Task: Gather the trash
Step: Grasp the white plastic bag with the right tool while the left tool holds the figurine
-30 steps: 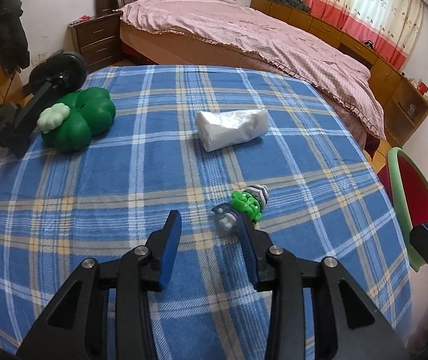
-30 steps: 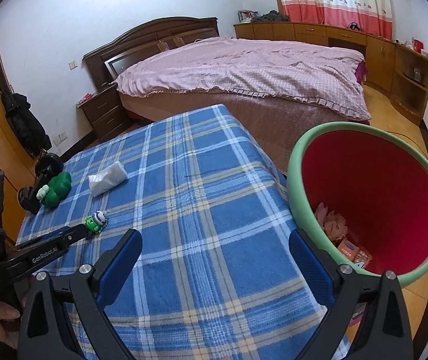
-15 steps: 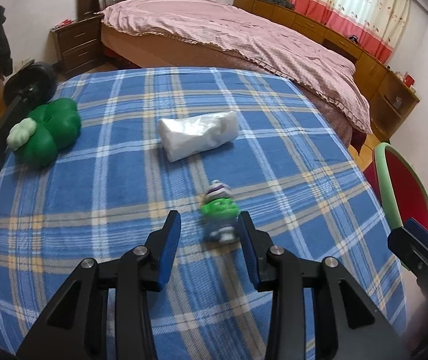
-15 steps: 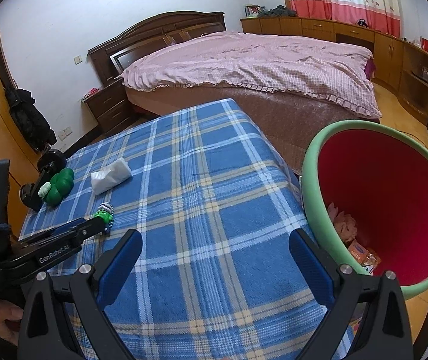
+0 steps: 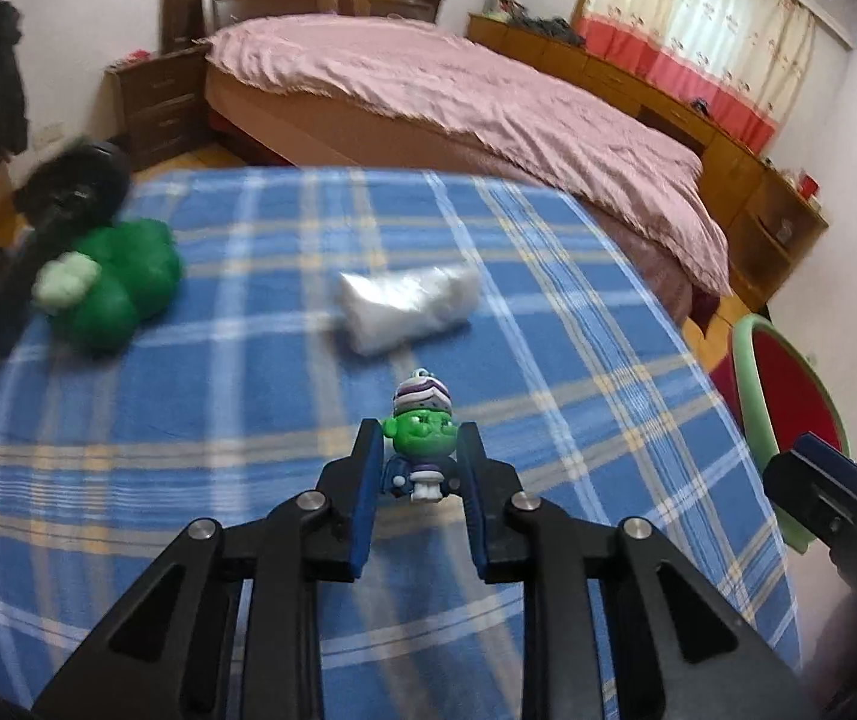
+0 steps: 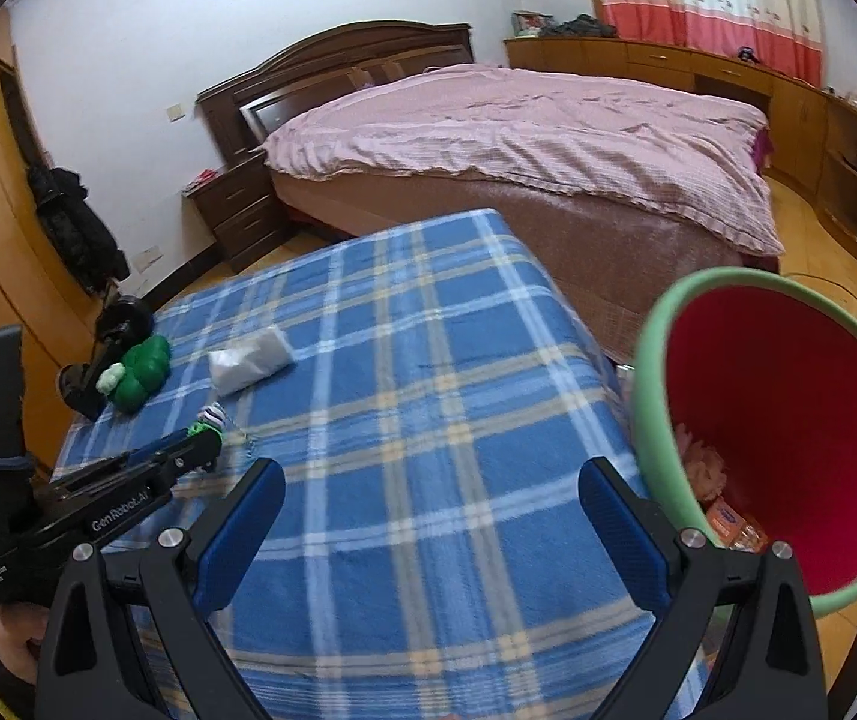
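Blue-padded fingers of the left tool (image 5: 419, 450) stand on either side of a small green-faced figurine (image 5: 420, 441) with a striped purple-and-white cap, its body between the pads; they sit close against it, but whether they actually press it cannot be told. The figurine stands upright on the blue plaid cloth of the bench (image 5: 248, 396), near the front edge. In the right wrist view the same figurine (image 6: 207, 422) shows at the tip of the left tool (image 6: 197, 447), which a hand grips at the lower left.

The right tool (image 6: 428, 516) is spread wide and holds nothing, hovering over the near right part of the bench (image 6: 428, 390). Just beside it on the right, off the bench edge, is a bin (image 6: 650, 372) with a pale green rim and red inside; some wrappers and pinkish scraps lie at its bottom.

Farther back on the cloth lies a white crumpled tissue pack (image 5: 407, 300), well apart from the figurine. To the far left sits a green plush toy (image 5: 116, 282), touching a black dumbbell (image 5: 62, 204) at the bench's edge.

Beyond the bench stands a bed (image 5: 458, 90) with a pink cover and dark wooden headboard.
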Demonstrator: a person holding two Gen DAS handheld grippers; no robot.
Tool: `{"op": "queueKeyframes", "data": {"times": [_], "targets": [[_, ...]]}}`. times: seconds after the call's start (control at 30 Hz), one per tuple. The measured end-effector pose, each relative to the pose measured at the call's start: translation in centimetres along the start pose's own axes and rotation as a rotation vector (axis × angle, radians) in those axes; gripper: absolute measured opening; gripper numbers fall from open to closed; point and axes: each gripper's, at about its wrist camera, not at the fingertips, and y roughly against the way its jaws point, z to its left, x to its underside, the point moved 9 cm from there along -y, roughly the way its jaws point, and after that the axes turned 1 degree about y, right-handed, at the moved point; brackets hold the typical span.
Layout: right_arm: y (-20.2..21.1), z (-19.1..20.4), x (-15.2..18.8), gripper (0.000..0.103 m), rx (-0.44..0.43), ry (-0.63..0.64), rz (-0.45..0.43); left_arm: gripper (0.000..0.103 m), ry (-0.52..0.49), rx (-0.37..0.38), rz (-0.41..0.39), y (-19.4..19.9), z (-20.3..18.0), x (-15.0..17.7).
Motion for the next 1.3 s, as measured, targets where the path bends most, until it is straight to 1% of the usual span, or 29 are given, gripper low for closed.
{"op": "queueKeyframes", "data": {"times": [0.13,0.27,0.4,0.5,0.63,0.77,0.83,1.0,1.17,1.3], "targets": [[0.0,2.4,-1.1,0.1,-0.038,0.037,0.005,0.025,0.055,-0.05,-0.047,2.4,3.2,-1.5],[-0.6,4.8,-2.3,0.101,-0.069,0.076,0.014,0.025,0.101,-0.106,-0.075,3.9,6.5,-2.3],[-2.5,7.7,-3.0,0.103,-0.103,0.124,0.047,0.025,0.153,-0.157,-0.106,5.0,9.6,-2.4],[-4.7,9.5,-3.0,0.103,-0.096,0.164,0.074,0.025,0.212,-0.179,-0.124,5.3,11.7,-1.9],[-7.2,10.9,-2.8,0.103,-0.098,0.177,0.08,0.025,0.261,-0.194,-0.129,4.9,13.2,-1.3],[-9.3,11.8,-3.0,0.103,-0.101,0.167,0.072,0.025,0.277,-0.204,-0.143,4.6,14.0,-1.1],[-10.5,12.2,-3.0,0.103,-0.102,0.167,0.091,0.025,0.275,-0.215,-0.143,4.4,14.3,-1.1],[-12.9,13.0,-3.2,0.103,-0.07,0.212,0.123,0.025,0.295,-0.24,-0.128,3.6,15.5,-0.5],[-14.5,13.7,-3.6,0.103,-0.034,0.27,0.128,0.025,0.309,-0.241,-0.109,2.9,16.0,-0.1],[-15.8,13.8,-3.4,0.103,-0.024,0.291,0.168,0.025,0.305,-0.24,-0.102,2.7,16.0,0.0]]}}
